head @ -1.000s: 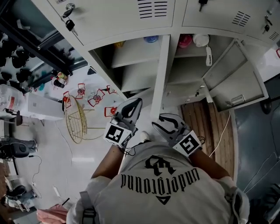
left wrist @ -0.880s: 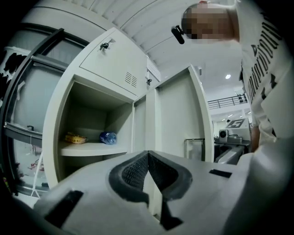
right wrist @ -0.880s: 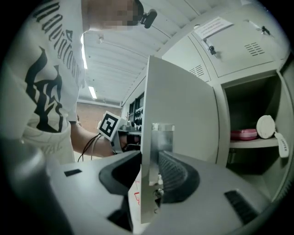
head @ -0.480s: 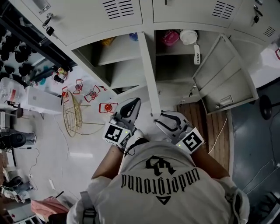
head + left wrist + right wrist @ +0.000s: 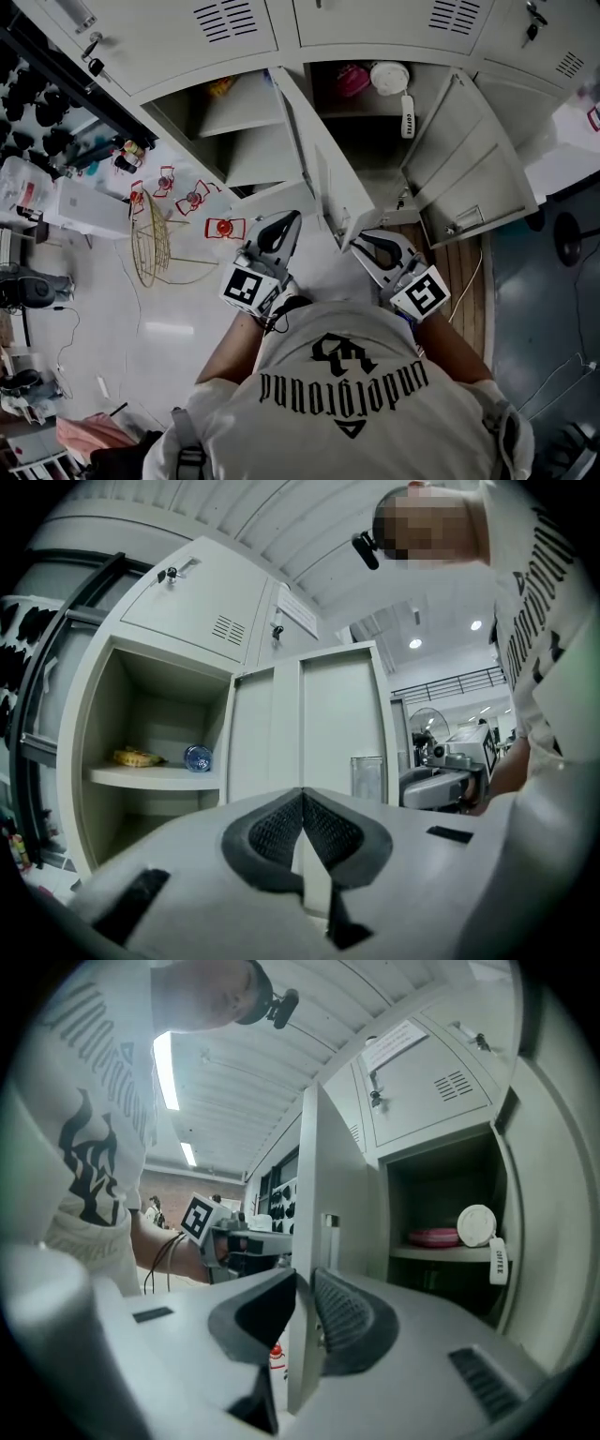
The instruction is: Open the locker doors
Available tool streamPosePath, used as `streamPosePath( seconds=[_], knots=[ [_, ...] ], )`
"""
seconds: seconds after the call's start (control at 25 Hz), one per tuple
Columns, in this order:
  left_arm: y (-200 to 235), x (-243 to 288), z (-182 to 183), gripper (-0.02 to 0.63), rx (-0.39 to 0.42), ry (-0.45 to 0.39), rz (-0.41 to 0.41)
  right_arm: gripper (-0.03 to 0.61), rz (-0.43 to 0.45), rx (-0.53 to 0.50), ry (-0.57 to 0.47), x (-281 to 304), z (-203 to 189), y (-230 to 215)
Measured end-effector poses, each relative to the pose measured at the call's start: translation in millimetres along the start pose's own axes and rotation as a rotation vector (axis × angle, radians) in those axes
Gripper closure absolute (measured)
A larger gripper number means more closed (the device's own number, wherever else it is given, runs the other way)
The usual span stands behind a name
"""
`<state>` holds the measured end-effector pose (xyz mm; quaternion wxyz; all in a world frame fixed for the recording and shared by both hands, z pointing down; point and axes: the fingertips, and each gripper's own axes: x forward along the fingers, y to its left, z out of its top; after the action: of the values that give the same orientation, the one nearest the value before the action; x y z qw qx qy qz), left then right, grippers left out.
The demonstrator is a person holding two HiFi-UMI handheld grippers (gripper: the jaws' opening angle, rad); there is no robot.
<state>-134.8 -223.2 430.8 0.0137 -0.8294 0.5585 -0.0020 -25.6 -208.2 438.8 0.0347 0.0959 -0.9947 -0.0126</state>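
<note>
grey sheet-metal locker door (image 5: 323, 159) in the middle stands swung out from its compartment. your right tool (image 5: 367, 244) has just been closing and now pinches that door's free edge. the second grey door (image 5: 469, 159), to its right, also hangs open. your left tool (image 5: 289, 223) is closed on nothing. the upper vented doors (image 5: 216, 37) stand shut, so i judge the job about half done.

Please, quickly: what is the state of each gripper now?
Left gripper: closed, empty.
Right gripper: jaws have just been closing, now gripping the locker door.
</note>
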Motion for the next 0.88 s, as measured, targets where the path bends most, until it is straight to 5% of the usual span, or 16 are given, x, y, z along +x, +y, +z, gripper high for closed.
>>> streamPosePath(
  seconds=[0.88],
  knots=[
    [-27, -44, 11, 0.606, 0.022, 0.009, 0.067, 0.497, -0.083, -0.032, -0.028, -13, -6, -15]
  ],
)
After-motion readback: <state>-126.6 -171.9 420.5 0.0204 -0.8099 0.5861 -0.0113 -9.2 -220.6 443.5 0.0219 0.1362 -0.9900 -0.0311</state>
